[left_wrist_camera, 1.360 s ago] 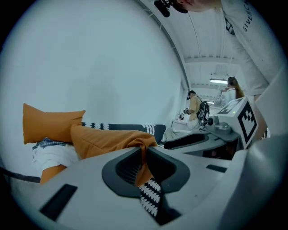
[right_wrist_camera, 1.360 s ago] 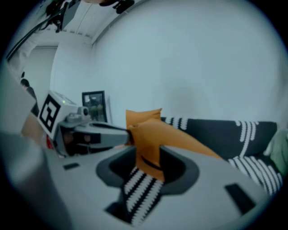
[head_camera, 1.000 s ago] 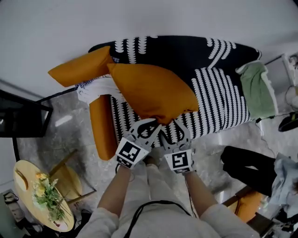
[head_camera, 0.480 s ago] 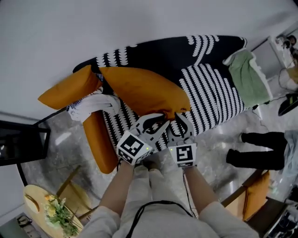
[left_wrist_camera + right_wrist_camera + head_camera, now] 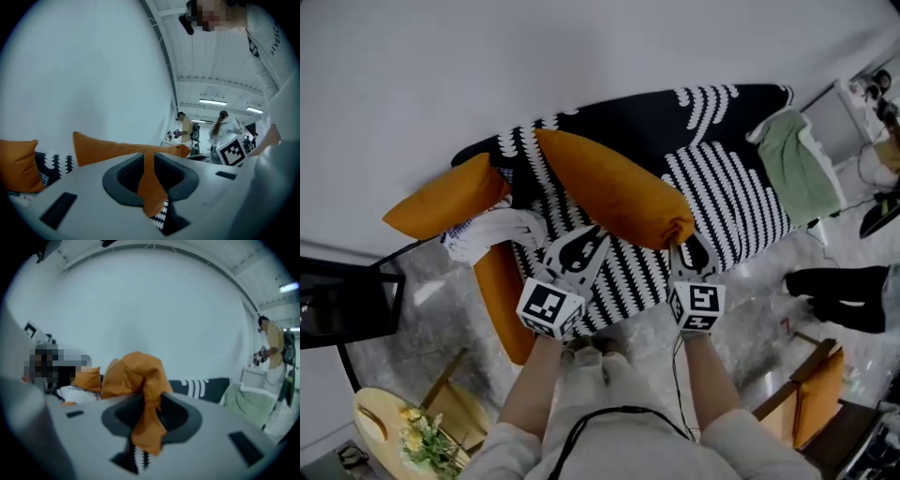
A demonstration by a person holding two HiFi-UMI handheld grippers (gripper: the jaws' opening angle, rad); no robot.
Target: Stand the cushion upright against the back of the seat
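The orange cushion (image 5: 614, 190) hangs between both grippers over the seat (image 5: 741, 187), which wears a black cover with white scalloped stripes. In the head view it runs slantwise from near the dark back of the seat (image 5: 675, 117) at the upper left down to its right corner at the front edge. The left gripper view shows it edge-on and nearly level, so it lies flat rather than upright. Whether its far edge touches the back cannot be told.

The left gripper (image 5: 592, 236) has its jaws clenched on a fold of fabric along the cushion's near edge; the orange cloth runs straight down through the narrow gap between them. The right gripper (image 5: 686, 246) grasps the cushion's bunched right corner. Its jaws have just been closing, and a wad of orange fabric is pinched between them.

A second orange cushion (image 5: 445, 199) leans at the left end of the seat, with a crumpled white cloth (image 5: 492, 230) just beside it. A green cloth (image 5: 797, 169) lies over the right end. A pale wall (image 5: 534, 66) stands behind the seat, and a grey marbled floor (image 5: 750, 309) spreads in front
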